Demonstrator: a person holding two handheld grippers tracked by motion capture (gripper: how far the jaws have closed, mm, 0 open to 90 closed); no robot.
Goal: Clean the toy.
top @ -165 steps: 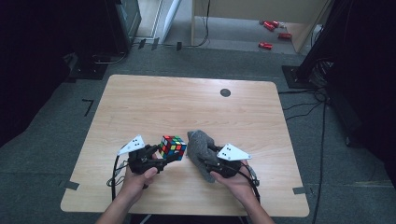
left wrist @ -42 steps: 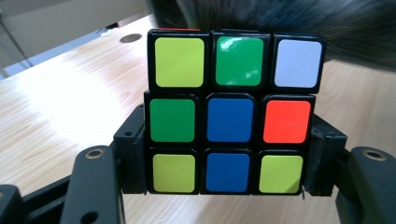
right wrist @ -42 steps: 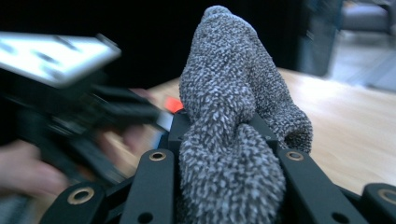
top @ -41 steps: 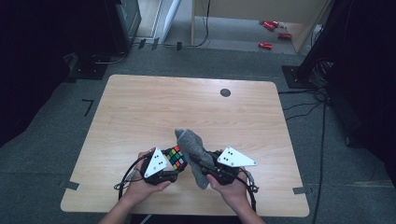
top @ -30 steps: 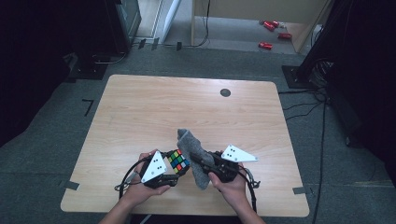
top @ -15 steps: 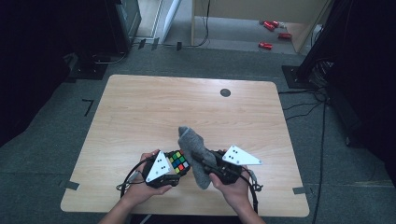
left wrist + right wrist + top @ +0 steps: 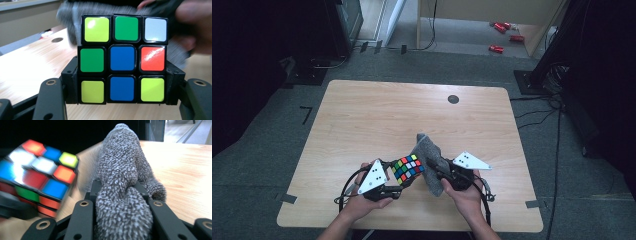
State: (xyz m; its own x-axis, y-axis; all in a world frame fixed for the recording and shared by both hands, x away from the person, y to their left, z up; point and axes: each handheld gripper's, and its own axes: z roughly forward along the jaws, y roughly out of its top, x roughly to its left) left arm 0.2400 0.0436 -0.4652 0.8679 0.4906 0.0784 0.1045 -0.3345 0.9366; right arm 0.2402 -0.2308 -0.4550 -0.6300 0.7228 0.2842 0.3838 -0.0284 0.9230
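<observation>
Black tongs on the left [image 7: 122,100] grip a scrambled puzzle cube [image 7: 123,58] by two opposite sides, holding it clear of the desk [image 7: 377,115] near its front edge. The right tongs [image 7: 123,202] are clamped on a bunched grey cloth [image 7: 122,182], whose free end stands up beyond the jaws and lies against the cube's far side in the high view.

The step in hand appears to be wiping the cube with the cloth. To do it well:
- Hold the left grip firm, so the cube does not twist or slip between the jaws under the cloth's pressure.
- Press with the loose end of the cloth, not with the jaws, and sweep across one whole face at a time.
- Turn the left hand to present each unwiped face; the faces under the jaws cannot be reached without a regrip.

Around the work, the desk carries a round dark cable port [image 7: 453,99] near its far edge, well apart from both hands. Cables trail from the tongs toward the person. Nothing lies between the cloth and the cube.
</observation>
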